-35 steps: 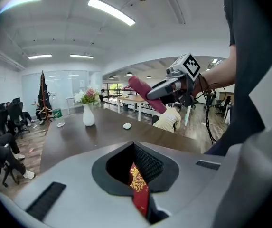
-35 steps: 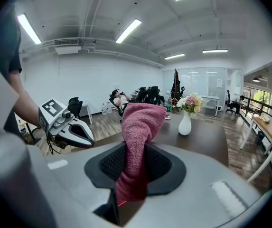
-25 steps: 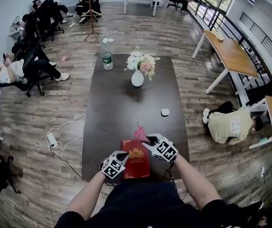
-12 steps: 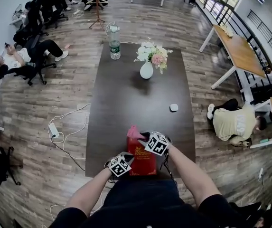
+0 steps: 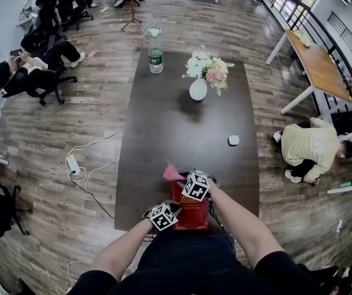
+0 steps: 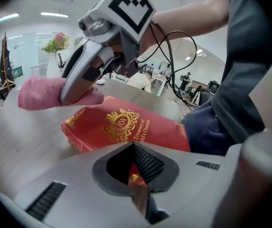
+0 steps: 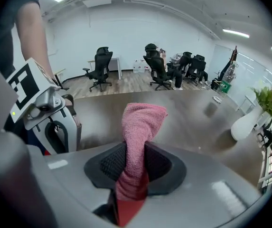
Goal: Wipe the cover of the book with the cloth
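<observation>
Pink cloth (image 7: pixel 143 122), soft, light, pinched in right gripper (image 7: pixel 133 175); red hardback book (image 6: pixel 126 127), stiff, likely slick, edge-clamped by left gripper (image 6: pixel 136 172).

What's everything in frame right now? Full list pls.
book: 1, red with gold print, table's near edge
cloth: 1, pink, at book's far corner
table: 1, dark brown, centre
vase: 1, white, table's far half, holds flowers
bottle: 1, clear with green label, table's far end
small object: 1, white, table's right side
power strip: 1, white, floor left
left gripper: 1, shut on book
right gripper: 1, shut on cloth
</observation>
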Available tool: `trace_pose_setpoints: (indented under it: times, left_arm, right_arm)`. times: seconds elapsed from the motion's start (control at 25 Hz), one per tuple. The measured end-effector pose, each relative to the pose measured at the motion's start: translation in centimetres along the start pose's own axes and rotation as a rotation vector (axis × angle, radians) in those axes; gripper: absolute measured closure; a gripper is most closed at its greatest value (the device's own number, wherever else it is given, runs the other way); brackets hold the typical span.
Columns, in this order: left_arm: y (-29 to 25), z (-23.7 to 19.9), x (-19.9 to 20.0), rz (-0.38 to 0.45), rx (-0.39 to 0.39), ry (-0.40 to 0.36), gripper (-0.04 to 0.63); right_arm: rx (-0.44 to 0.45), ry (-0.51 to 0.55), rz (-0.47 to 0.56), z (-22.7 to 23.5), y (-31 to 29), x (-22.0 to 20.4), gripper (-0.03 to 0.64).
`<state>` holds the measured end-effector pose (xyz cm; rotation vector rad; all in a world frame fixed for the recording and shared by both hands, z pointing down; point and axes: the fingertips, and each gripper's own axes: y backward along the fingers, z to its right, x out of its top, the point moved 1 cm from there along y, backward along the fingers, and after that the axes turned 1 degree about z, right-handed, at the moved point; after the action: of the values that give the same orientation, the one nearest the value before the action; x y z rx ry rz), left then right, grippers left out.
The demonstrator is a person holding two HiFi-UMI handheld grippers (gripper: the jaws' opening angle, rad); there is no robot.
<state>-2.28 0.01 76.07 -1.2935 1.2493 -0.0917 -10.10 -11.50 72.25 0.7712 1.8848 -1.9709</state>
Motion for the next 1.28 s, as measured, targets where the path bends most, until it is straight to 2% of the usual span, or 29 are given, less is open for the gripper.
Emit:
trace_pose_setpoints:
  times: [0.24,0.4,0.56,1.28]
  left_arm:
    - [-0.1,0.1,-0.5,-0.007,-0.012,0.032,0.600]
    - [-0.3,0.1,-0.8,-0.009,-0.015,0.047,0.600]
    - [-0.3,0.0,-1.0,0.003,-0.011,0.060,0.600]
    - [-0.5,-0.3,-1.0,-0.004,-0.007,0.094,0.600]
  right_arm:
    - [-0.002,-0.004,-0.031,0.2,-2.5,0.4,0.508]
    - [-0.001,-0.047,-0.069,0.2,-3.8,-0.9,0.508]
    - [-0.016,-0.097,-0.045,0.4,-4.2,-1.3,0.506]
    - [-0.033,-0.118,-0.047,0.8,-3.5,-2.5,0.506]
